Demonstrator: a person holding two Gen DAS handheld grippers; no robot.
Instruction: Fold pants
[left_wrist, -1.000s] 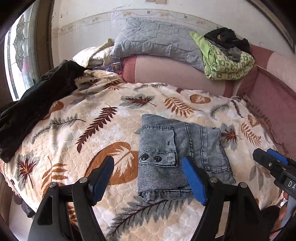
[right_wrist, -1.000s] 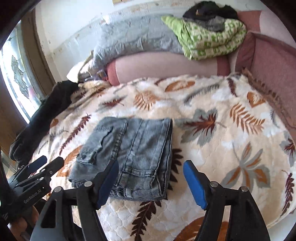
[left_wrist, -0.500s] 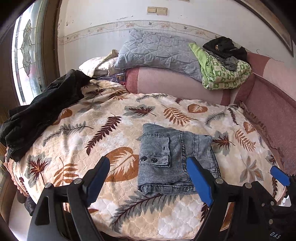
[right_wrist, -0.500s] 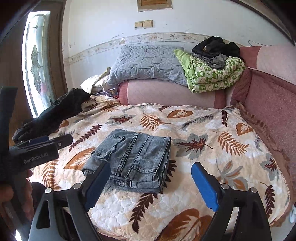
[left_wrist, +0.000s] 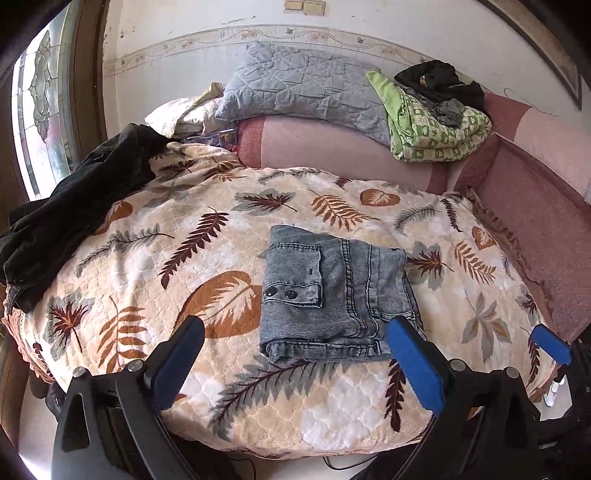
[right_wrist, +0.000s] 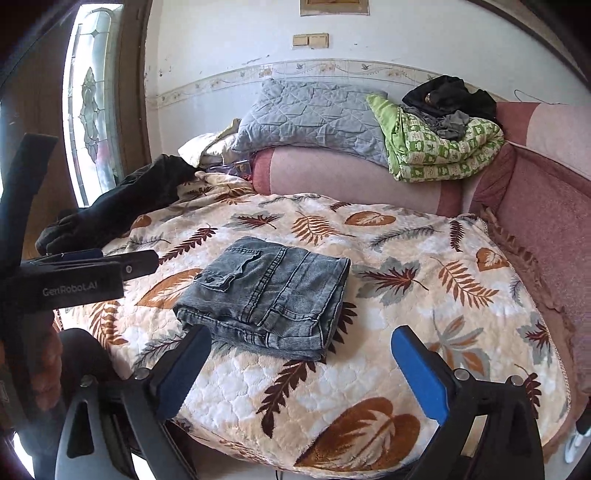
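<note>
One pair of grey, washed-denim pants (left_wrist: 334, 295) lies folded into a compact, thick rectangle near the middle of the bed, on a quilted, plush cream blanket printed with brown and grey leaves (left_wrist: 229, 280). The denim has a fine ribbed weave, dark double stitching along the seams, and a flapped pocket with two dark round snaps facing up; the stacked layers show along the near edge. The left claw (left_wrist: 295, 363) hangs above the near edge of the bed with its two blue-padded fingers spread wide, holding nothing. The right claw (right_wrist: 301, 363) is likewise wide apart and empty, just short of the pants' near edge. At the head of the bed sit one grey quilted pillow (left_wrist: 306, 92), one folded green-and-white patterned blanket (left_wrist: 439, 129) with a crumpled black garment (left_wrist: 439, 79) on top, and a pink upholstered bolster (left_wrist: 332, 151) beneath them. One dark, soft-looking garment (left_wrist: 74, 199) is draped over the bed's left side.
</note>
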